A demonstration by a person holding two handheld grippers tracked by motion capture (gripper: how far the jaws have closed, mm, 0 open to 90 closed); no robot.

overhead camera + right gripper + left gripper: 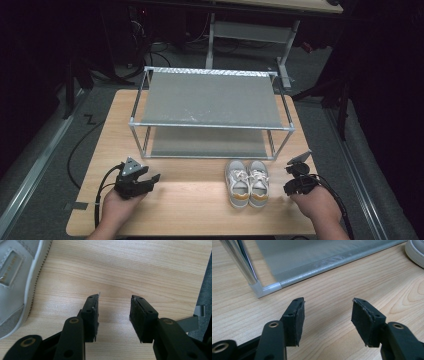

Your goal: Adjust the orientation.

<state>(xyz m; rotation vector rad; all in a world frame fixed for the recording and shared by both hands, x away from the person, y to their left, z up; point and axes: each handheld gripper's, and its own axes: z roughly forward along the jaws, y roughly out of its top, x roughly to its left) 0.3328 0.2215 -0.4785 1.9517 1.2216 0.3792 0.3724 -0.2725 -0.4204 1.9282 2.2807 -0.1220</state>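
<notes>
Near the table's front edge, right of centre, I'm eyeing the pair of sneakers before the rack, likely light and soft-sided, best pinched at a heel collar, while I'm holding left gripper and right gripper wide apart, empty.

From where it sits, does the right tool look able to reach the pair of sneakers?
Probably yes. The right tool rests open just beside the sneakers, with bare table between them and nothing in the way.
</notes>
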